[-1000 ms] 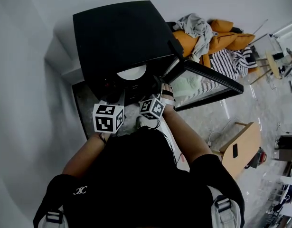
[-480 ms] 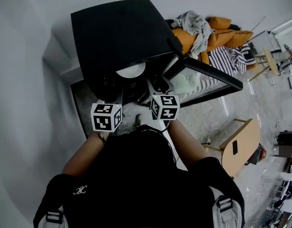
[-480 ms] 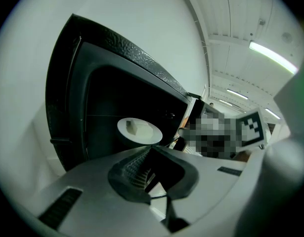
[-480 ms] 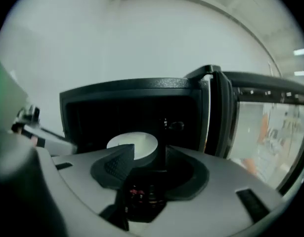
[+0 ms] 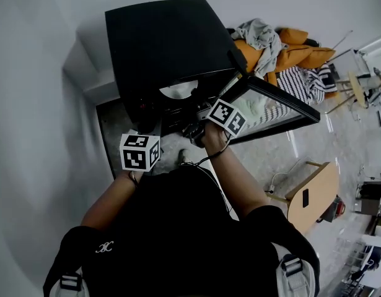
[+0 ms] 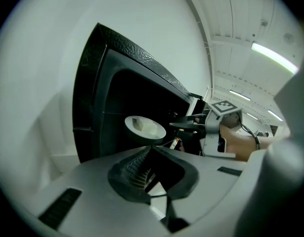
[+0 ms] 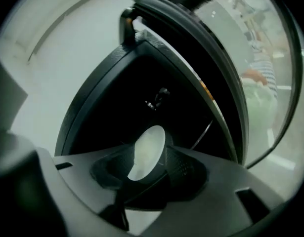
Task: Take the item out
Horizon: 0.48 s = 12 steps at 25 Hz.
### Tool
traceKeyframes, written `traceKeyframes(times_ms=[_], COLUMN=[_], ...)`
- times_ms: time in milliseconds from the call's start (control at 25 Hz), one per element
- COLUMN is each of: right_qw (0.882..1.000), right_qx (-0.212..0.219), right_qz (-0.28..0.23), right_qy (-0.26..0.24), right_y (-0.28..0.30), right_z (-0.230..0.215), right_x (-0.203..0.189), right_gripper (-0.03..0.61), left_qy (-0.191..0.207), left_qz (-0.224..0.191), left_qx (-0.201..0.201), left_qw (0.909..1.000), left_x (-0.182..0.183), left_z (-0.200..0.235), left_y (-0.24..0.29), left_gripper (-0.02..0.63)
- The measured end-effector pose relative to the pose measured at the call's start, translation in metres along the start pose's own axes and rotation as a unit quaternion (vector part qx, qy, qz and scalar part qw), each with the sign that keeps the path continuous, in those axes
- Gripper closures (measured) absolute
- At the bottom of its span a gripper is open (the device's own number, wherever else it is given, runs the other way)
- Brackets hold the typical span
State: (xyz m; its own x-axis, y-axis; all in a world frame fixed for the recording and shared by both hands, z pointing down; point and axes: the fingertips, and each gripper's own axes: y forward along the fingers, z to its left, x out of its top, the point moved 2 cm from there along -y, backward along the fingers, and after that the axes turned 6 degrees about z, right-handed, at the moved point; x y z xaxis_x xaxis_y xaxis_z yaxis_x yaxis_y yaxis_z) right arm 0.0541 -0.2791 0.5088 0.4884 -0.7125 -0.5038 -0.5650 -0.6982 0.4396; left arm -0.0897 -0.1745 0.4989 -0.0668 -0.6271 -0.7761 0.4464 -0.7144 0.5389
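Note:
A black oven (image 5: 165,42) stands with its glass door (image 5: 277,113) swung open to the right. Inside it a white plate (image 5: 176,91) carries a pale block (image 6: 140,124). My right gripper (image 5: 199,109) reaches into the opening, rolled onto its side. Its fingers (image 6: 189,127) stand just right of the plate's rim, apart from it. In the right gripper view the plate (image 7: 144,154) shows ahead in the gap of the open right gripper (image 7: 147,154). My left gripper (image 5: 152,127) waits lower left of the opening, and in its own view the left gripper (image 6: 152,149) has its tips together, empty.
A white wall runs along the left, close to the oven. An orange sofa (image 5: 283,48) piled with clothes lies behind the open door. A wooden stool (image 5: 311,193) stands on the tiled floor at the right.
The right gripper has rolled over and risen towards the oven's opening, so its marker cube now sits higher and further right. The left gripper has stayed put.

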Motion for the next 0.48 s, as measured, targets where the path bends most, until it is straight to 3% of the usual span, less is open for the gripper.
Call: traceKeyframes(times_ms=[120,200,480], right_qw=[0.993,0.985,0.970], right_qx=[0.016,0.020,0.001], right_qz=[0.014,0.023,0.034], right_qy=[0.119,0.171,0.240], right_y=[0.007,0.012,0.019], right_z=[-0.004,-0.007,-0.013], right_x=[-0.001,-0.001,-0.003], right_gripper=[0.377,0.377,0.377], left_qy=[-0.003,-0.006,-0.023], left_qz=[-0.002,-0.004,-0.011], left_qx=[0.004,0.006,0.014], left_qw=[1.0000,1.0000,0.9996], left_x=[-0.001,-0.004,-0.010], left_z=[0.002,0.005,0.014], left_y=[-0.005,-0.004,-0.009], left_gripper=[0.604,0.604,0.604])
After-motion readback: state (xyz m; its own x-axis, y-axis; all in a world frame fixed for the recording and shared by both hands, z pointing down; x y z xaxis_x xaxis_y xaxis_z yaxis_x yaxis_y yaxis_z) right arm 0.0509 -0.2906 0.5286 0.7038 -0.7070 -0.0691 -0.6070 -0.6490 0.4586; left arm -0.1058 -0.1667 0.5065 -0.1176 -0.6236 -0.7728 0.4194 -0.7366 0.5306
